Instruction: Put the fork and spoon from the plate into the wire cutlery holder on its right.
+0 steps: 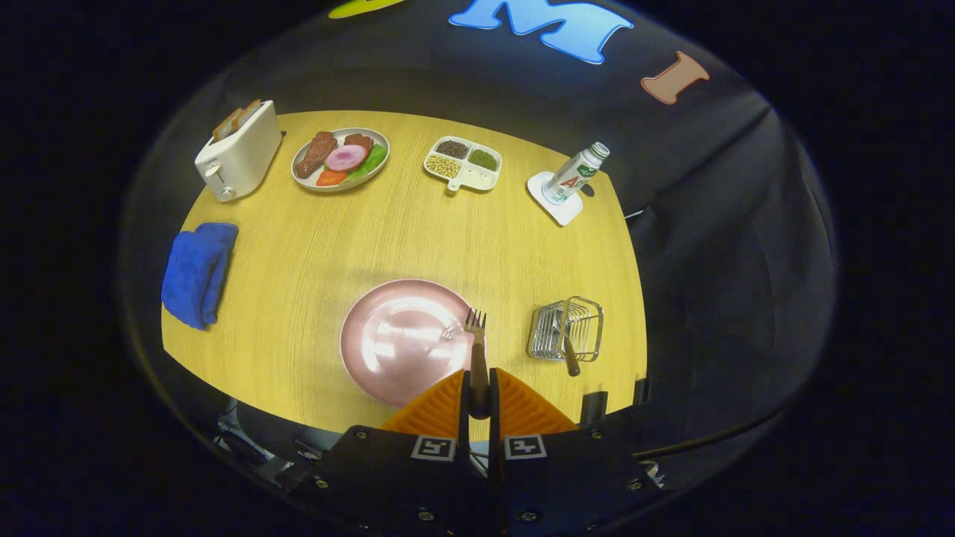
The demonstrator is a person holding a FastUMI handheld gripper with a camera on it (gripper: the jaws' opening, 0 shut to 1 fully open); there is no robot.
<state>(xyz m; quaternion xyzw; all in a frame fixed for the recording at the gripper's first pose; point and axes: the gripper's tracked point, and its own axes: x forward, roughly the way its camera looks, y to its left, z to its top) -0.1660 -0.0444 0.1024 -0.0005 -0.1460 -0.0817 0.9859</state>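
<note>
Though label unreadable, gripper round fork

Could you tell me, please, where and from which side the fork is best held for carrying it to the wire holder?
By its handle, from the handle end, as the hand-held gripper does now: both fingers pinch the slim dark handle of the fork, tines pointing away over the pink plate, so they should enter the wire cutlery holder first.

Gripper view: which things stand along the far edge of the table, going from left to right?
Toaster → food plate → divided tray → bottle on its white coaster. Nearer, the tongs are shut on the fork.
</note>
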